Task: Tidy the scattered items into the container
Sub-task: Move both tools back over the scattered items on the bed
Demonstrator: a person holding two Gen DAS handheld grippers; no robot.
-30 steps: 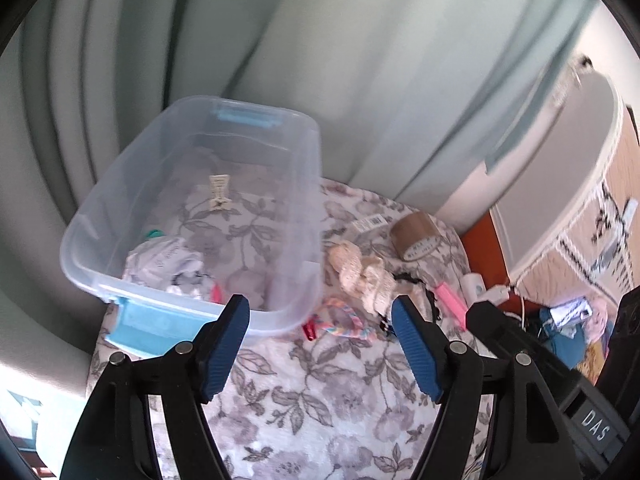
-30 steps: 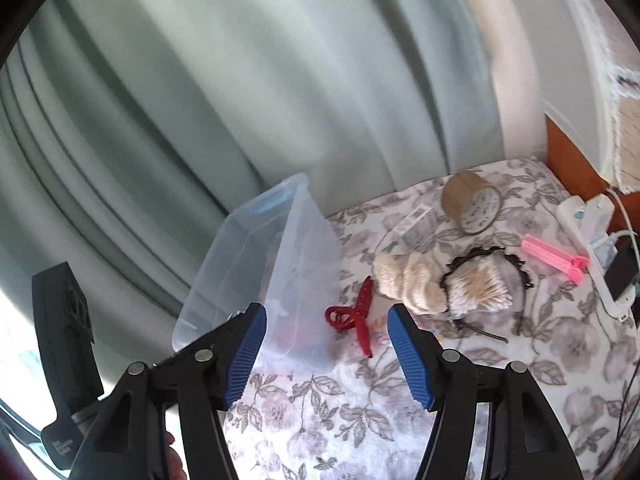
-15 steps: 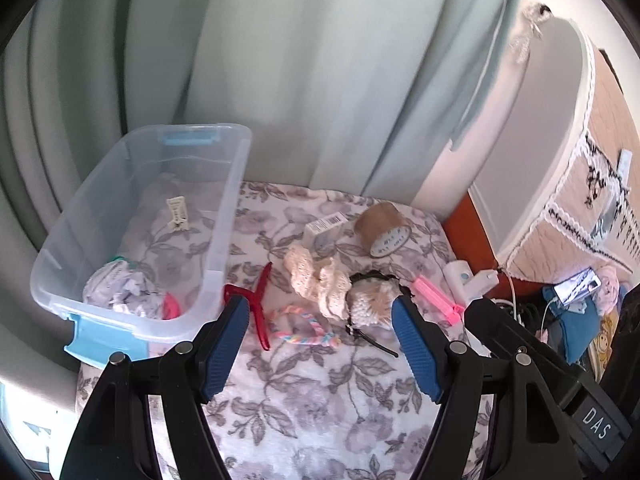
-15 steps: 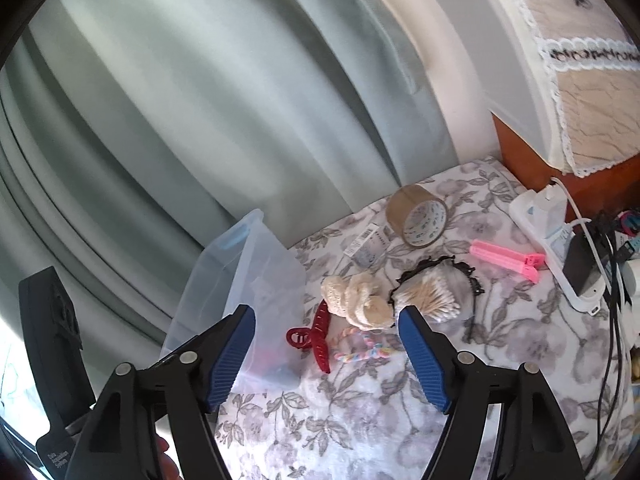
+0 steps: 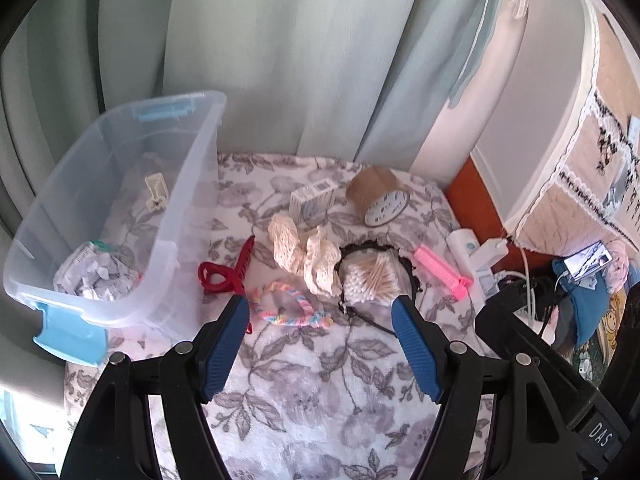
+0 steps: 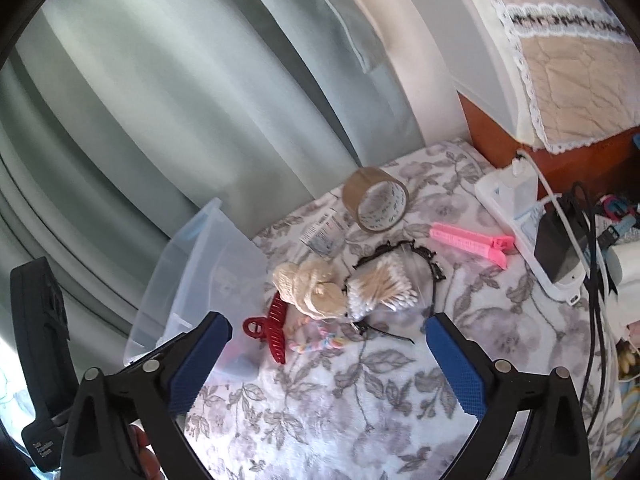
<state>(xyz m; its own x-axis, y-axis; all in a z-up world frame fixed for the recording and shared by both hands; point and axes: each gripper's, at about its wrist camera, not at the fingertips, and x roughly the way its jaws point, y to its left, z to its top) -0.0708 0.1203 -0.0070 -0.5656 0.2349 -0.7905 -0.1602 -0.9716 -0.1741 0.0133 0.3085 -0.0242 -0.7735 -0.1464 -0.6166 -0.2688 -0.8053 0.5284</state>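
A clear plastic bin [image 5: 182, 216] with blue latches stands at the left on a floral blanket [image 5: 312, 380]; it holds crumpled paper [image 5: 94, 276] and a small cream clip [image 5: 156, 192]. Beside it lie a red claw clip [image 5: 228, 272], a pastel braided band [image 5: 288, 308], a cream crochet piece [image 5: 308, 252], a bag of cotton swabs [image 5: 372, 280] on a black headband, a pink clip [image 5: 440, 272], a tape roll [image 5: 378, 202] and a small box [image 5: 312, 200]. My left gripper [image 5: 320, 312] is open above the band. My right gripper [image 6: 326, 332] is open, near the red clip [image 6: 272, 328].
Grey-green curtains hang behind. A white power strip [image 6: 520, 224] with cables and a phone lies at the right edge, next to a wooden cabinet [image 6: 560, 148] with a quilted cover. The bin [image 6: 208, 264] is at the left in the right wrist view.
Both grippers have pulled back and swung right, away from the bin, so the scattered items now sit centred between the fingers. The right gripper's jaws have opened wider.
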